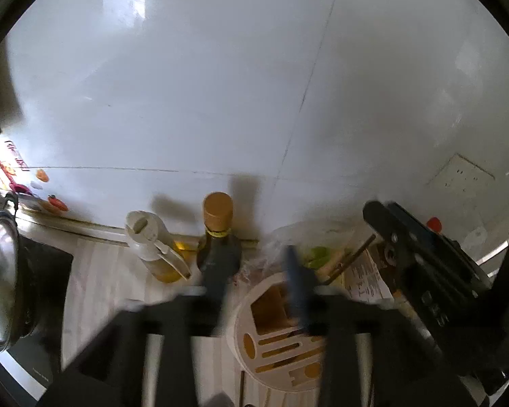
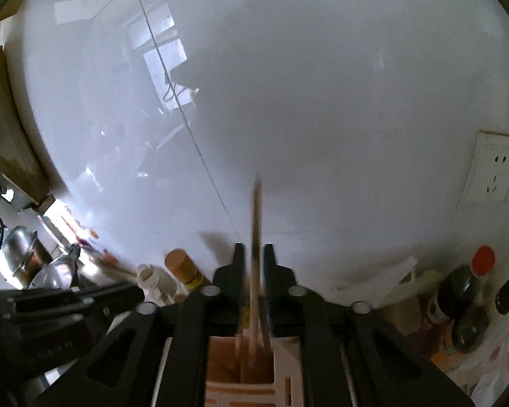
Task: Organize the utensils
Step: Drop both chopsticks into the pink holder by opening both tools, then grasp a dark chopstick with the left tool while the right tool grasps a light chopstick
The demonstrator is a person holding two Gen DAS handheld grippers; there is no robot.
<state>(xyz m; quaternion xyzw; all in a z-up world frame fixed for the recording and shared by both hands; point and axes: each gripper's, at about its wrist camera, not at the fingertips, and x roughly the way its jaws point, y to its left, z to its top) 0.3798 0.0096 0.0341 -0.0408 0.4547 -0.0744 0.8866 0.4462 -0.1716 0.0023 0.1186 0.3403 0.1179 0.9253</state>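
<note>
A cream round utensil holder (image 1: 275, 349) with slots stands on the counter under both grippers. My left gripper (image 1: 258, 288) hangs over it, blurred, fingers well apart and open. A blurred blue stick-like thing (image 1: 297, 281) stands by its right finger over the holder's big compartment; I cannot tell whether it touches. In the right wrist view a wooden stick (image 2: 256, 224) stands upright between the fingers of my right gripper (image 2: 254, 261), its lower end in the holder (image 2: 241, 376). Thin gaps show on both sides of it. The same stick (image 1: 353, 259) leans out beside the right gripper (image 1: 380, 217).
A pale oil bottle (image 1: 152, 247) and a dark bottle with a brown cap (image 1: 217, 230) stand against the white tiled wall. A lidded steel pot (image 1: 0, 271) sits at left. A plastic bag (image 1: 315, 247) lies behind the holder. Dark sauce bottles (image 2: 465, 288) and a wall socket (image 2: 495, 169) are at right.
</note>
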